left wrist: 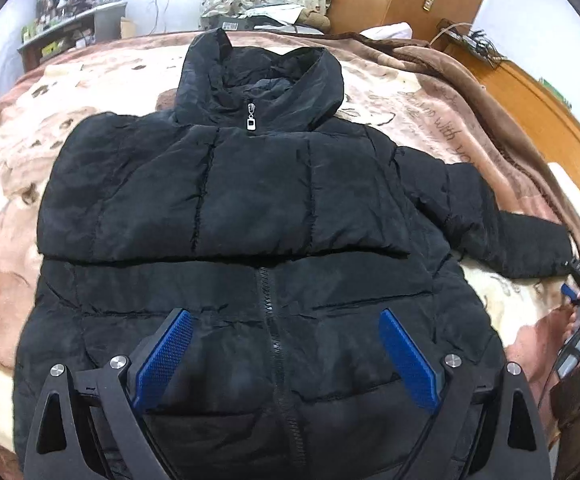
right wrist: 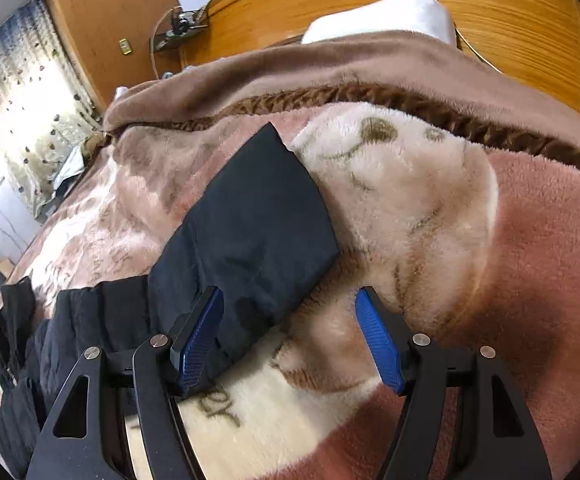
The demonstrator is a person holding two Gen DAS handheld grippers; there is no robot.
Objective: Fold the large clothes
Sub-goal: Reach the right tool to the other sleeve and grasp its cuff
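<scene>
A black quilted puffer jacket (left wrist: 249, 216) lies front-up and spread flat on a plush blanket, its collar pointing to the far side and its hem nearest the left wrist camera. The front zipper (left wrist: 271, 332) is closed, with a silver pull (left wrist: 251, 118) showing at the base of the standing collar (left wrist: 261, 76). One sleeve (left wrist: 217, 196) is folded across the chest, lying crosswise over the zipper line. The other sleeve (right wrist: 249, 216) stretches out sideways, flat on the blanket, its cuff end square and slightly wrinkled.
</scene>
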